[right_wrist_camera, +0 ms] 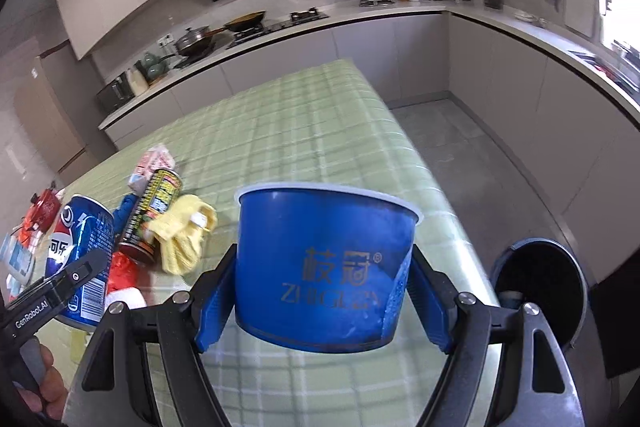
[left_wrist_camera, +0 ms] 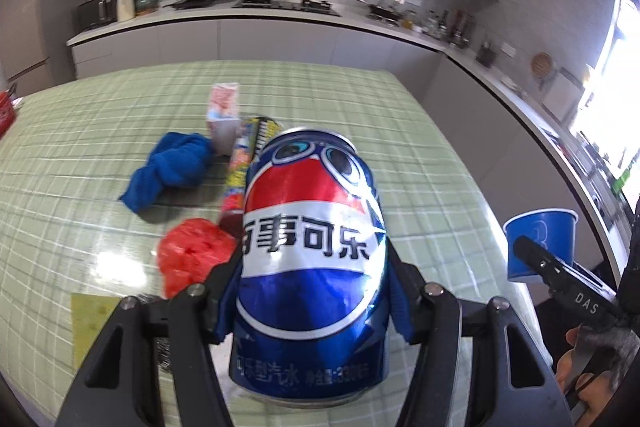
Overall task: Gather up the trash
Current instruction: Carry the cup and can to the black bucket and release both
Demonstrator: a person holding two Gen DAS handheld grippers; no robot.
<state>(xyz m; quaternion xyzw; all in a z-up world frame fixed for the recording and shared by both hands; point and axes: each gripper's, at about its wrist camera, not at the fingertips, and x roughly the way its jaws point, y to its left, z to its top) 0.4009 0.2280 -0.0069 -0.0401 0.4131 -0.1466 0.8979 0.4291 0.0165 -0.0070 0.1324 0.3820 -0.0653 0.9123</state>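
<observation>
Left gripper (left_wrist_camera: 314, 291) clamped on blue cola can (left_wrist_camera: 312, 259), right gripper (right_wrist_camera: 322, 291) clasping blue paper bowl (right_wrist_camera: 326, 267) over table's (right_wrist_camera: 304, 131) right edge, seemingly dark bin (right_wrist_camera: 540, 287) beside that edge.

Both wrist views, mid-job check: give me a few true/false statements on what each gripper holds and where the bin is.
1. The left gripper is closed on a blue cola can. True.
2. The right gripper is empty. False: it grips a blue paper cup.
3. The bin stands on the table. False: it is on the floor beside it.
4. A yellow cloth lies on the table. True.
</observation>
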